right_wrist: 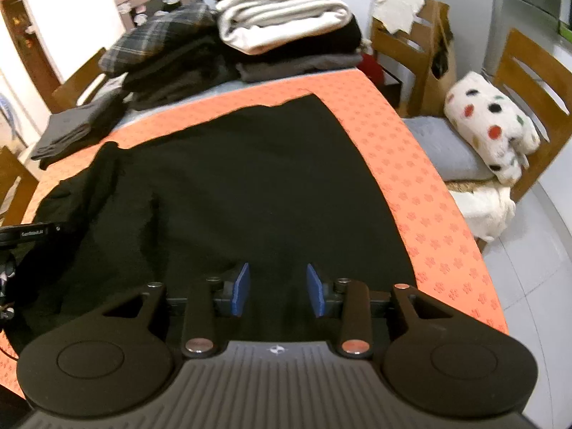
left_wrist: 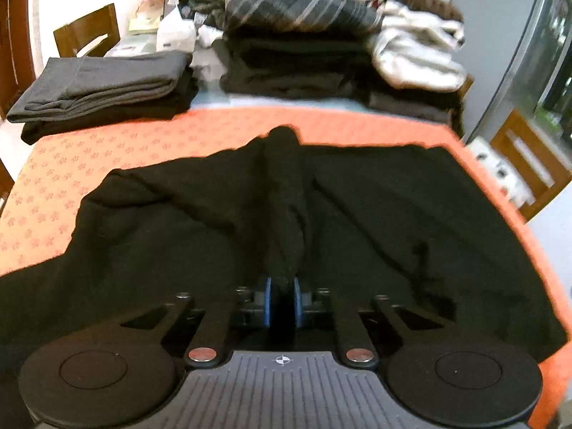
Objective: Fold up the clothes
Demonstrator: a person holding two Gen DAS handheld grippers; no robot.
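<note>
A black garment lies spread on the orange flower-patterned tablecloth. My left gripper is shut on a raised ridge of the garment's near edge, the cloth pinched between its blue pads. In the right wrist view the same black garment lies flat with its right edge straight along the tablecloth. My right gripper is open just above the garment's near edge, nothing between its blue pads. The left gripper's body shows at the left edge.
Folded dark grey clothes sit at the back left. A tall pile of dark, plaid and white clothes fills the back of the table. Wooden chairs stand to the right, one holding a spotted white cushion.
</note>
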